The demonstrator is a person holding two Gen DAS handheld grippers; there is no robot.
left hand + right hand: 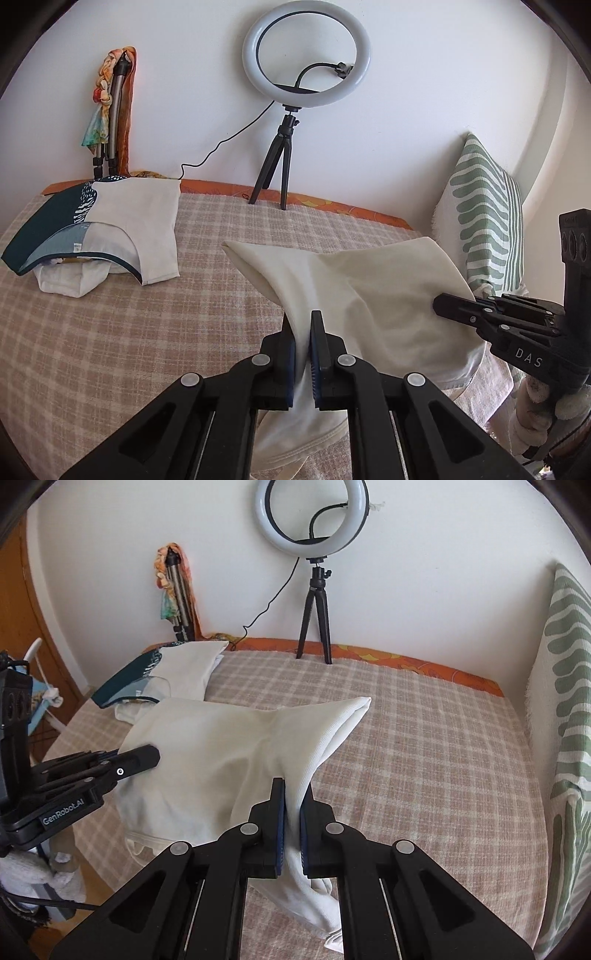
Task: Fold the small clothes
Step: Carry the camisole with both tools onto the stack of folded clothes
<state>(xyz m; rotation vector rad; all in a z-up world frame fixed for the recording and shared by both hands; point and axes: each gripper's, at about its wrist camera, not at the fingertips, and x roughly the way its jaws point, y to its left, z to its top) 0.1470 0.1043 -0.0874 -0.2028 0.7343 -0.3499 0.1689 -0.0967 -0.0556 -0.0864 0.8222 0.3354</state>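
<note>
A cream white garment (373, 295) hangs between my two grippers above the checked bed cover (129, 332). My left gripper (303, 332) is shut on its left edge, with cloth pinched between the pads. My right gripper (293, 801) is shut on its right edge; the garment (207, 760) drapes between them, its far corner resting on the bed. Each gripper shows in the other's view: the right one (458, 306) at the right, the left one (136, 760) at the left.
A stack of folded clothes (122, 225) lies at the back left of the bed. A ring light on a tripod (291, 122) stands at the far edge by the wall. A green-patterned pillow (487, 218) leans at the right. A folded tripod with a scarf (110, 122) stands behind the stack.
</note>
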